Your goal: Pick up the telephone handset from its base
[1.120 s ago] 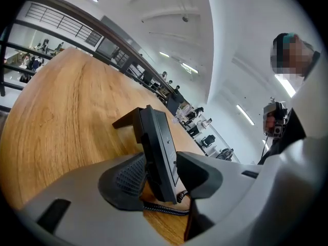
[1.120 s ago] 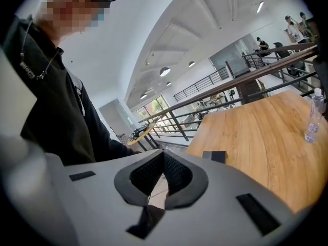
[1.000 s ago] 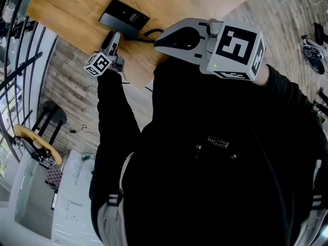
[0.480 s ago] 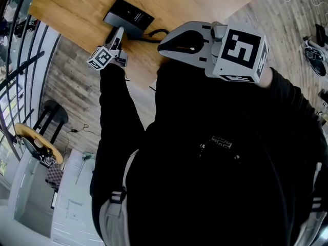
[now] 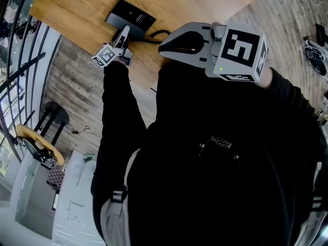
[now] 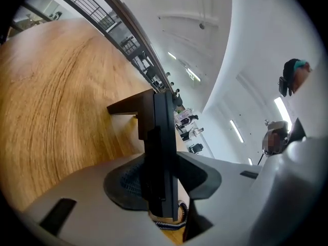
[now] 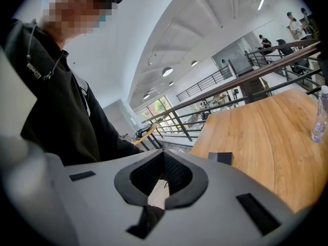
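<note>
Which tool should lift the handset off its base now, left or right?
Left. The left tool is at the phone with the black handset between its jaws, which are closing around it. The right tool is empty, jaws together, held up by the person's chest.

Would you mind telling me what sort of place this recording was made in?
Probably a large open office or hall: a high white vaulted ceiling with strip lights, metal railings beside a wooden table, and a desk telephone on it.
</note>
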